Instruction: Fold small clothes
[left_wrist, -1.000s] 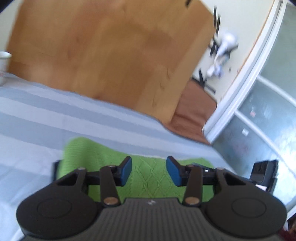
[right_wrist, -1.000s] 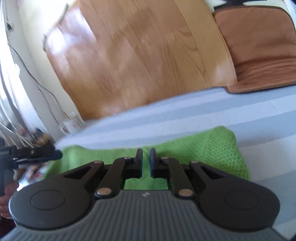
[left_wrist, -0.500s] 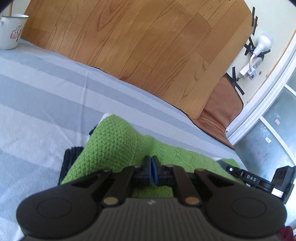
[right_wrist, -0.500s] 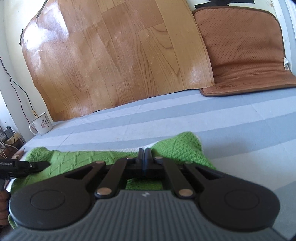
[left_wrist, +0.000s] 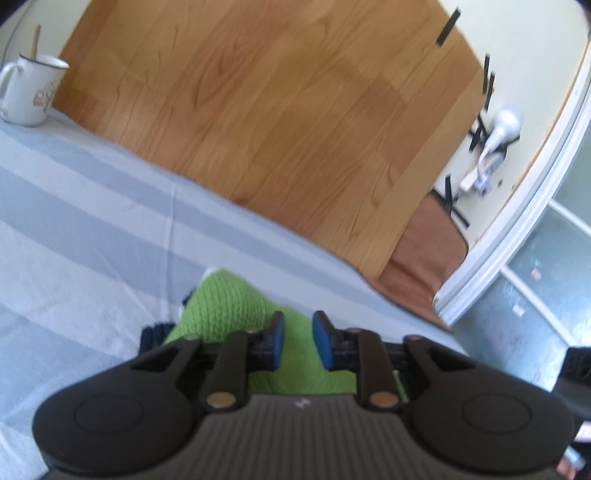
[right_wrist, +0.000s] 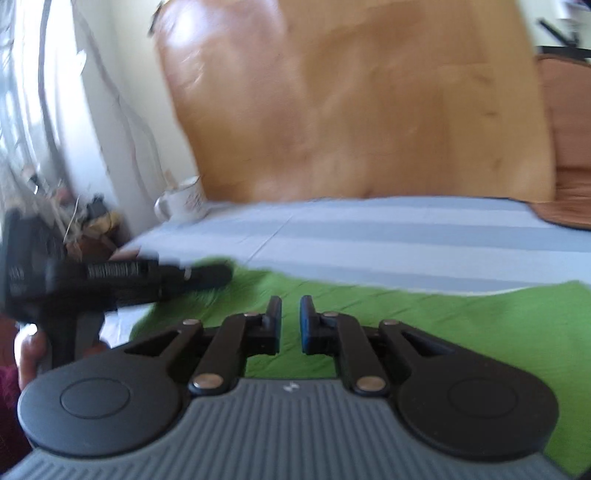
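Observation:
A green knitted garment (left_wrist: 225, 306) lies on the grey-striped sheet (left_wrist: 74, 229); a folded hump of it rises just ahead of my left gripper (left_wrist: 298, 341). The left gripper is open and empty over the green knit, blue pads apart. In the right wrist view the garment (right_wrist: 461, 317) spreads flat across the sheet (right_wrist: 388, 240). My right gripper (right_wrist: 290, 325) is open with a narrow gap, above the cloth and holding nothing. The left gripper shows there at the left (right_wrist: 207, 275), held by a hand over the garment's left end.
A white mug (left_wrist: 31, 90) stands at the sheet's far left corner, also in the right wrist view (right_wrist: 183, 201). A wooden board (left_wrist: 277, 110) leans behind the sheet, with a brown cushion (left_wrist: 424, 258) at its right. A dark cloth (left_wrist: 157, 332) lies under the garment's left edge.
Both grippers were shut on the green garment half a second ago and have since opened and let it go. The right wrist view has swung left and is blurred.

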